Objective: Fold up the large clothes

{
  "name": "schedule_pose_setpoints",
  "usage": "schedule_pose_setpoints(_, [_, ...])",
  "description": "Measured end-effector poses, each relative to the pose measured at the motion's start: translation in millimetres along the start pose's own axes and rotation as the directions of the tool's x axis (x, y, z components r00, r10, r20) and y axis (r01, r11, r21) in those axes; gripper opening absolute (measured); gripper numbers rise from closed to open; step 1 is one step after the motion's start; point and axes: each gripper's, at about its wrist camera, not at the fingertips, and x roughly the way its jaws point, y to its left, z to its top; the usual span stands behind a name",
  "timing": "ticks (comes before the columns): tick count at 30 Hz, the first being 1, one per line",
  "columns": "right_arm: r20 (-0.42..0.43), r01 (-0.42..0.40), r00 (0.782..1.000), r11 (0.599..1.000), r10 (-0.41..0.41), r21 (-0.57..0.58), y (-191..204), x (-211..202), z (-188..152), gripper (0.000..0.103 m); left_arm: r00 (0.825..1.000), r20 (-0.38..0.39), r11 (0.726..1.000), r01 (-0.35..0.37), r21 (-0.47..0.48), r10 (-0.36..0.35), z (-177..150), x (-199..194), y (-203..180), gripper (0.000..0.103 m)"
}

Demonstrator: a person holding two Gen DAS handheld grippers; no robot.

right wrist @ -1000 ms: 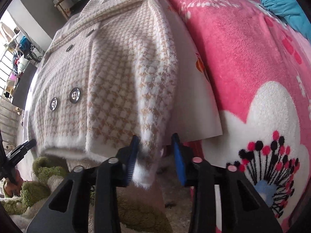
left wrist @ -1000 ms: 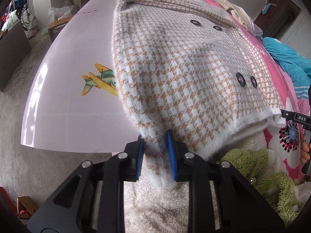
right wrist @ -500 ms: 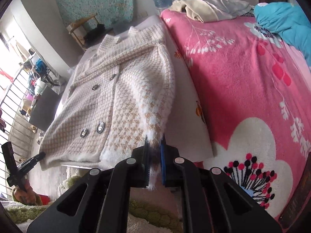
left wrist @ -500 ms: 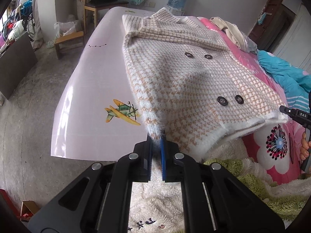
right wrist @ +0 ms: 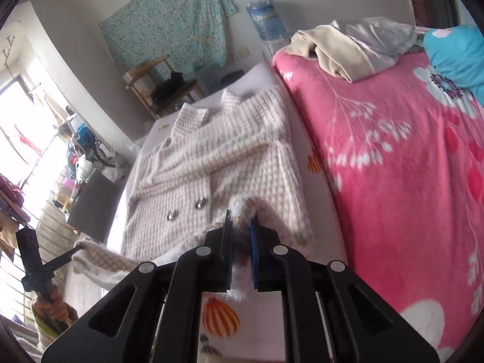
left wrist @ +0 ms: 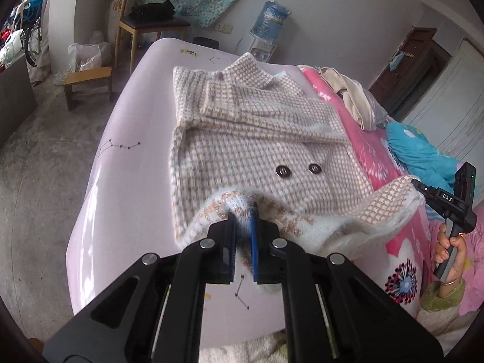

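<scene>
The coat (left wrist: pixel 257 139) lies front-up on the pale mat (left wrist: pixel 133 163), collar at the mat's far end, its two upper buttons (left wrist: pixel 298 170) showing. Each hand grips one corner of the near hem: the left gripper (left wrist: pixel 243 230) is clamped narrow on the fuzzy white hem at the coat's left corner, and the right gripper (right wrist: pixel 241 236) is clamped the same way on the right corner. The hem between them is lifted off the mat and sags a little in the middle — the lower buttons are hidden under the raised flap.

The step in hand looks like folding the bottom half up toward the collar. To do it well:

- Keep both grips tight; the fluffy trim is thick and could slip out if the pads loosen.
- Carry the two corners forward together and level with each other, so the fold line runs straight across the coat and not on a slant.
- Hold the corners apart enough to keep the hem taut — slack will bunch into a ridge over the buttons.
- Lay the hem down just short of the collar, side edges matching the coat's sides, then let go.
</scene>
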Motion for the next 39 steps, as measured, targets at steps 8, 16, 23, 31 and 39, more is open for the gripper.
schedule_pose_setpoints(8, [-0.012, 0.003, 1.000, 0.999, -0.002, 0.052, -9.9, 108.7, 60.1, 0.053, 0.995, -0.071, 0.973, 0.057, -0.224, -0.074, 61.5, 86.0, 52.9, 0.031])
schedule_pose_setpoints(16, [-0.001, 0.109, 0.994, 0.993, -0.109, -0.039, -6.7, 96.2, 25.6, 0.057, 0.996, -0.031, 0.972, 0.079, -0.221, -0.088, 39.9, 69.1, 63.6, 0.059])
schedule_pose_setpoints(23, [-0.090, 0.140, 0.987, 0.989, -0.136, 0.047, -33.3, 66.7, -45.7, 0.072, 0.973, -0.083, 0.957, 0.194, -0.214, -0.216, -37.2, 61.8, 48.2, 0.066])
schedule_pose_setpoints(31, [-0.051, 0.130, 0.991, 0.965, -0.121, 0.229, -69.8, 84.2, -54.2, 0.072, 0.940, 0.010, 0.815, 0.300, -0.495, -0.340, -60.4, 96.2, 83.9, 0.065])
schedule_pose_setpoints(39, [0.020, 0.270, 0.962, 0.957, -0.274, 0.101, -44.5, 109.9, -39.5, 0.050, 0.991, 0.016, 0.893, 0.124, -0.433, -0.130, -47.1, 110.1, 62.3, 0.019])
